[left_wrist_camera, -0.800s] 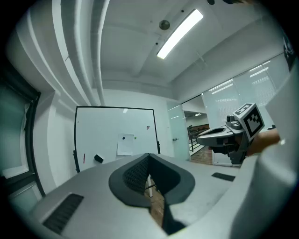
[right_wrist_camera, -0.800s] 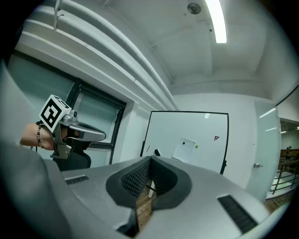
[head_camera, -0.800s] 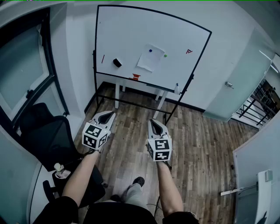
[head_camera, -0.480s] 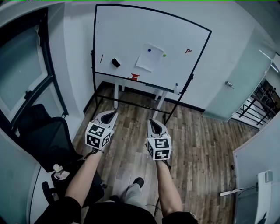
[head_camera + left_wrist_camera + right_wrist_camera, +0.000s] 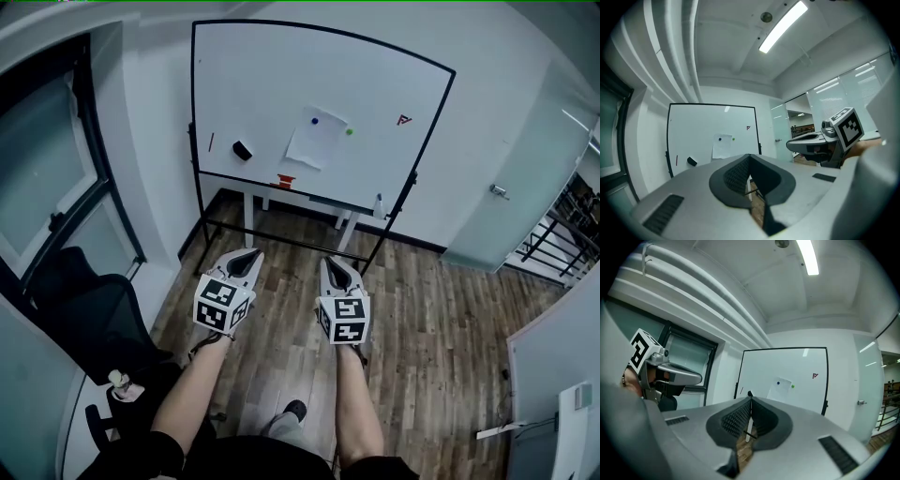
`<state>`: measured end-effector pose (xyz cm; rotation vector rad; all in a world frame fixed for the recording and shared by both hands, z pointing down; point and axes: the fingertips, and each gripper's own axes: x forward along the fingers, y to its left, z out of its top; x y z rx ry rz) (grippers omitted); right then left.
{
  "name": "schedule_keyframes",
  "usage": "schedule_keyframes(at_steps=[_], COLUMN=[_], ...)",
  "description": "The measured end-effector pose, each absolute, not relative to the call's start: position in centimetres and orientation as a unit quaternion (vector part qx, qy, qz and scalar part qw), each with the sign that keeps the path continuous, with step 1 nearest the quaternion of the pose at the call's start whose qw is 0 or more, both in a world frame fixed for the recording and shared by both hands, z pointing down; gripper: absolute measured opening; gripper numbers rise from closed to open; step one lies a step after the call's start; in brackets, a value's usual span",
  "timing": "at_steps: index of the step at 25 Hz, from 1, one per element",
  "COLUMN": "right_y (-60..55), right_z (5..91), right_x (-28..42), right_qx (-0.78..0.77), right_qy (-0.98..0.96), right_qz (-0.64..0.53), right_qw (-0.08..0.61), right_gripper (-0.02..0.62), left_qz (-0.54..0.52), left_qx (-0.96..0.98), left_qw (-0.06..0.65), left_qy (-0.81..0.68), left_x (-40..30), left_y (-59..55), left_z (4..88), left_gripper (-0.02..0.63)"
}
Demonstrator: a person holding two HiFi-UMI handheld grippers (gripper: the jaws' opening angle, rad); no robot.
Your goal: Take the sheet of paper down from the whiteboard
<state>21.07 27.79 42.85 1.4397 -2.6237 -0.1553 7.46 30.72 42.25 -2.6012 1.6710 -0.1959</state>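
A white sheet of paper (image 5: 316,139) hangs on the whiteboard (image 5: 272,75), pinned by a blue magnet (image 5: 315,120) and a green magnet (image 5: 350,131). It also shows as the paper (image 5: 723,146) in the left gripper view and the paper (image 5: 780,389) in the right gripper view. Both grippers are held level, well short of the board, over the wooden floor. My left gripper (image 5: 248,255) and right gripper (image 5: 330,262) are each shut, jaws together, with nothing between them.
A black eraser (image 5: 243,150), a red marker line (image 5: 211,142) and a red clip (image 5: 286,180) sit on the board's lower part. A black office chair (image 5: 80,309) stands at the left by a window. A glass door (image 5: 506,187) lies to the right.
The whiteboard appears larger and lower in the head view as the person has stepped closer. The left gripper has shifted right and slightly down in the picture; the right one has barely moved.
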Motion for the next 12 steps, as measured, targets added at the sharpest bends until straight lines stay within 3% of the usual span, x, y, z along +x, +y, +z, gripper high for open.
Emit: schedule_keyframes(at_steps=[12], right_y=[14.9], right_z=[43.3], right_x=[25.9], right_qx=[0.451], right_qy=[-0.889], right_qz=[-0.045], right_qw=[0.069], right_gripper=[0.025], left_qz=[-0.087], left_qx=[-0.83], left_qw=[0.03], left_qy=[0.55], left_x=[13.3], left_y=[17.8], left_z=[41.7], left_gripper=[0.02])
